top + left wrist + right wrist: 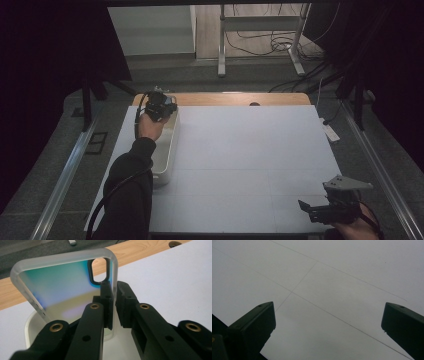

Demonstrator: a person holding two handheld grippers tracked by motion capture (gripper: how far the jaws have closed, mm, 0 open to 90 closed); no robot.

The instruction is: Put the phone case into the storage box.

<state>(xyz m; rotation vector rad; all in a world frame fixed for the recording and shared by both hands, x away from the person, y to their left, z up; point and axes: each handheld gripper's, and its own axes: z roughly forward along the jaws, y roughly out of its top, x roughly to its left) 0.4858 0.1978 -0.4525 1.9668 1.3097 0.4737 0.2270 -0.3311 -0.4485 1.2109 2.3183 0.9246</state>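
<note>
**Kid:** What could go wrong for you now?

**Helper:** You hold the phone case (67, 290) by one thin side wall, up over the white tub (169, 150). That is a small bite on a smooth, bendy thing. If your left claw (115, 300) lets go a bit more, I think the case will slip and drop into the tub, or tip over the edge. It could swing too, since it is pinched near one side and not in the middle.

**Kid:** How far open is your left claw?

**Helper:** Nearly closed. In the left gripper view the two black jaws stand close together with the clear wall of the case between them. The left jaw lies flat on the wall. On the right side I see a thin gap, so the squeeze looks soft. You still have hold of it, but only just, I would say.

**Kid:** Where is the case?

**Helper:** Upright, at the far left part of the table (250, 150), above the far end of the tub. Its camera hole is at the top, next to your jaws.

**Kid:** And your other claw?

**Helper:** Your right claw (320, 210) is wide open and holds nothing. It sits at the near right corner, well apart from the case. It looks down on the bare white table top.

**Kid:** So what should you do?

**Helper:** Go slow. Keep the case over the tub.
</note>
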